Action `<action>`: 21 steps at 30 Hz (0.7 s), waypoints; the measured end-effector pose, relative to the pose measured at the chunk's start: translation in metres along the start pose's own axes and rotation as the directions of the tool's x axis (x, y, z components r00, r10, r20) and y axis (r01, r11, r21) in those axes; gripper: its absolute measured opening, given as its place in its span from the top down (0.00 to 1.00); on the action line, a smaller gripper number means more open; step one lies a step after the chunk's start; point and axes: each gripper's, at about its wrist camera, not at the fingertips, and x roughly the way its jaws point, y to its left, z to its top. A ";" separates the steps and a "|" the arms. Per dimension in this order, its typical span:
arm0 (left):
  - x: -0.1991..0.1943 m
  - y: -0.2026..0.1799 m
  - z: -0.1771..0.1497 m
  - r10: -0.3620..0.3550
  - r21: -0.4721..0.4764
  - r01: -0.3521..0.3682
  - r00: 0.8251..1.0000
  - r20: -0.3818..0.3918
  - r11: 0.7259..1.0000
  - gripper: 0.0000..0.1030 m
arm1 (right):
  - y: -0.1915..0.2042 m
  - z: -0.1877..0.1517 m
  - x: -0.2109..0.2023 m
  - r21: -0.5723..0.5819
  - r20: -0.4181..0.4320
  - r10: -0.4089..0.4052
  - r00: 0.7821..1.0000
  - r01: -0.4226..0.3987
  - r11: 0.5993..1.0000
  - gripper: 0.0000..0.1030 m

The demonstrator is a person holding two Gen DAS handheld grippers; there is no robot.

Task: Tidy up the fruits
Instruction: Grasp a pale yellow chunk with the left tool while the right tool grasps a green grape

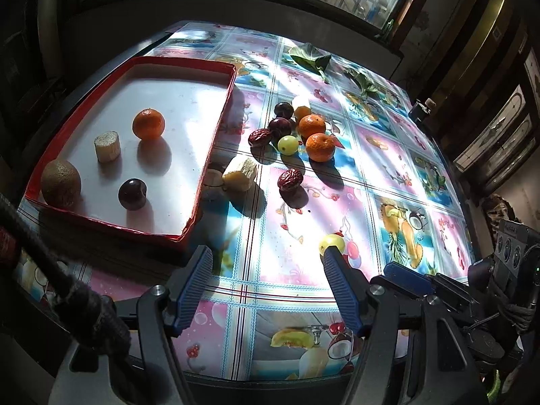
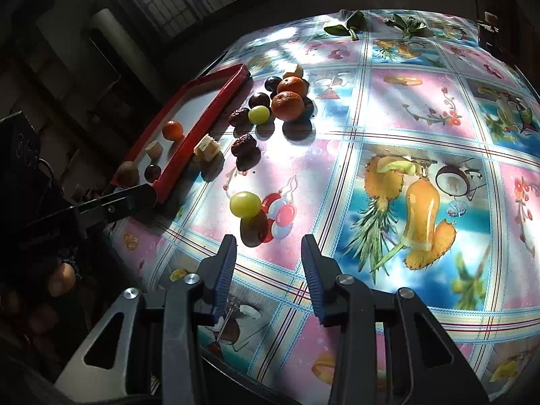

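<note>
Green grape (image 2: 245,204) ahead of my right gripper (image 2: 268,239) — jaws released, left gripper (image 1: 266,253) likewise; smooth, soft-skinned, I'd pinch lightly across its middle.

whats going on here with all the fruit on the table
A person with a gripper in each hand is sorting fruit into a red tray. The tray already holds a kiwi, a tangerine, a dark plum and a pale cut chunk. More fruit sits loose on the patterned tablecloth. Both the left gripper and the right gripper are open and empty, the right one pointed toward a lone green grape.
</note>
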 end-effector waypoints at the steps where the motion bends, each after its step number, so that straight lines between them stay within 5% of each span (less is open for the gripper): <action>1: 0.002 0.000 0.002 -0.002 -0.001 0.002 1.000 -0.004 1.000 0.34 | 0.001 0.000 0.001 -0.004 -0.003 -0.001 1.000 0.001 1.000 0.60; 21: 0.057 0.006 0.051 0.079 0.090 -0.076 0.996 -0.035 0.993 0.34 | 0.035 0.027 0.056 -0.149 -0.046 -0.098 0.994 0.091 0.985 0.60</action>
